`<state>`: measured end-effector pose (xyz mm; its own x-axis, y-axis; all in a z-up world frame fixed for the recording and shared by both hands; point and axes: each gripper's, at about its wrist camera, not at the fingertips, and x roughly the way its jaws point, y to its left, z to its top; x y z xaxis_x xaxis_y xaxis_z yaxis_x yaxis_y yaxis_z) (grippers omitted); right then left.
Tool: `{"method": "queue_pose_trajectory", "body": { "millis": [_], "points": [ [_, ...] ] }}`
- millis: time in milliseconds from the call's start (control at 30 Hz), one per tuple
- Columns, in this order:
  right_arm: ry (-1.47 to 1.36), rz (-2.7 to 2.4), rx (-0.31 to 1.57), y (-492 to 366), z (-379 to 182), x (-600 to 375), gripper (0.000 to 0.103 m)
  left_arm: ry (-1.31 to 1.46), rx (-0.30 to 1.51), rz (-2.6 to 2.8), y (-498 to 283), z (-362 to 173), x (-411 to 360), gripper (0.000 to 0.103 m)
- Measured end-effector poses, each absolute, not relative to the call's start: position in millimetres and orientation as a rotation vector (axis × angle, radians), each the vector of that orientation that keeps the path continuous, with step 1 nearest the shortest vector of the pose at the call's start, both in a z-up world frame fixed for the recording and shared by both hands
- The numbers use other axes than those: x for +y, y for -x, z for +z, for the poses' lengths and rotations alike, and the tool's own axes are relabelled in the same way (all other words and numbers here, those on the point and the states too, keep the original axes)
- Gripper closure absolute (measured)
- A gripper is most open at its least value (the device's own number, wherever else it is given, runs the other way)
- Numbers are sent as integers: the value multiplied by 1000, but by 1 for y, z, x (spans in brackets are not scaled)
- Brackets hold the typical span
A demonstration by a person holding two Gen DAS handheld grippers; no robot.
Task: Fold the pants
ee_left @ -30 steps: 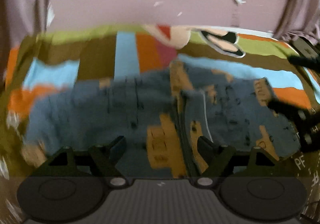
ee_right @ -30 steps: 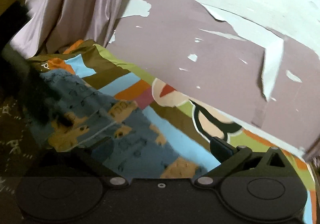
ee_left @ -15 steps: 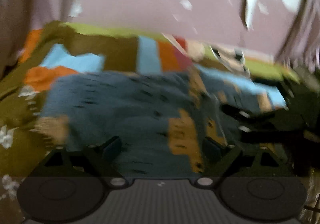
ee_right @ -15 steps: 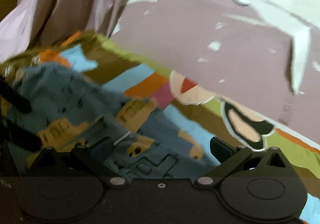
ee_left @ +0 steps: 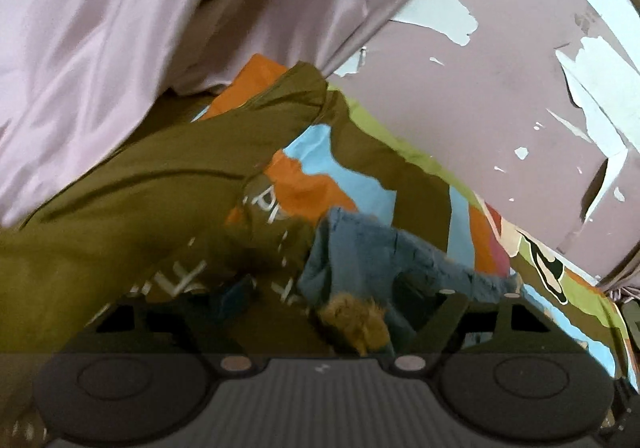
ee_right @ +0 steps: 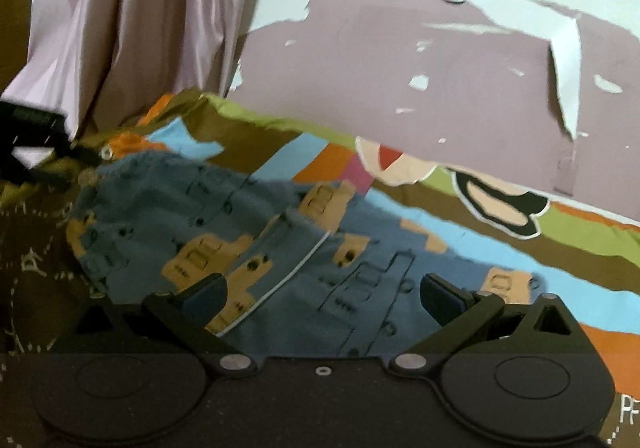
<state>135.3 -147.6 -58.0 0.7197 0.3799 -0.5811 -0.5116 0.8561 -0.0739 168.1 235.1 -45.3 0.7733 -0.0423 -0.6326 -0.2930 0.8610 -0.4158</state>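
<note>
Pants: blue fabric with tan block print (ee_right: pixel 280 248), lying on the patterned bedsheet (ee_right: pixel 560 260) of a bed; in the right wrist view they spread from the left edge across to the lower right.
Left wrist view only: a bunched blue end of the pants (ee_left: pixel 360 260) with a tan frayed patch, lifted at the right-hand finger; olive-brown cover with white lettering (ee_left: pixel 140 208) fills the left and centre.
Right wrist view only: the flat spread of the pants, a white seam line running diagonally between the fingers, and the left gripper (ee_right: pixel 36 144) as a dark shape at the pants' far left edge.
Left gripper: (ee_left: pixel 320 312) jaws stand wide apart; fabric sits against the right-hand finger, but whether it is pinched I cannot tell.
Right gripper: (ee_right: pixel 320 296) jaws spread wide, nothing between them, low over the pants.
Edges: the bed meets a mauve wall with peeling paint (ee_right: pixel 440 68) along its far side; a pale lilac curtain (ee_right: pixel 140 28) hangs at the far left corner.
Open room: bare sheet shows beyond the pants toward the wall and to the right.
</note>
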Motion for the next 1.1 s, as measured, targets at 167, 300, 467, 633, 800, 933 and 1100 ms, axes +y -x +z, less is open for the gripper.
{"method": "queue_pose_trajectory", "body": {
  "millis": [167, 300, 467, 633, 800, 933, 1100],
  "points": [
    [229, 495, 604, -135, -64, -148, 1, 533, 719, 77, -187, -57, 236, 26],
    [208, 501, 618, -137, -66, -151, 1, 533, 713, 16, -185, -55, 234, 26],
    [199, 504, 631, -139, -68, -151, 1, 671, 769, -16, -191, -69, 246, 24],
    [196, 507, 637, -140, -68, -151, 1, 800, 754, -17, -192, -75, 258, 24],
    [205, 508, 634, -139, -68, -150, 1, 843, 797, 73, -192, -79, 264, 76],
    [213, 512, 630, -138, -68, -150, 1, 881, 786, 78, -190, -71, 266, 83],
    [206, 514, 636, -139, -67, -150, 1, 786, 765, 75, -190, -35, 248, 86]
  ]
}}
